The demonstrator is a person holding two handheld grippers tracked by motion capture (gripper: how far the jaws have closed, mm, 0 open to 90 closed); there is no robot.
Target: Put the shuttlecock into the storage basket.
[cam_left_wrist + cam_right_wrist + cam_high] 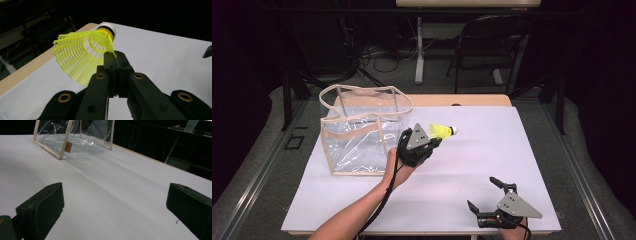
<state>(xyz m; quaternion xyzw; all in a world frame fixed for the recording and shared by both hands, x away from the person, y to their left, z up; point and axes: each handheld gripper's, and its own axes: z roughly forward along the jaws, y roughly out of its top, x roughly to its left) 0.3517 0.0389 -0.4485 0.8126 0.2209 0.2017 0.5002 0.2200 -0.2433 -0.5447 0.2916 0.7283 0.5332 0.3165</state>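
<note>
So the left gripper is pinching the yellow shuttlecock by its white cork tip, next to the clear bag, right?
Not quite. The left gripper does pinch the yellow shuttlecock, but by the edge of its mesh skirt, not by the white cork tip, which points away from the fingers. The left gripper view shows this. It is indeed next to the clear bag.

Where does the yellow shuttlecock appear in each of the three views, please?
High view: the yellow shuttlecock sits near the middle, just right of the clear bag, pinched by the left claw.
Left gripper view: upper left of centre, its mesh skirt clamped at the jaw tips, white cork pointing away.
Right gripper view: not in this picture.
Shared landmark: the white table cover, seen in all three.
</note>
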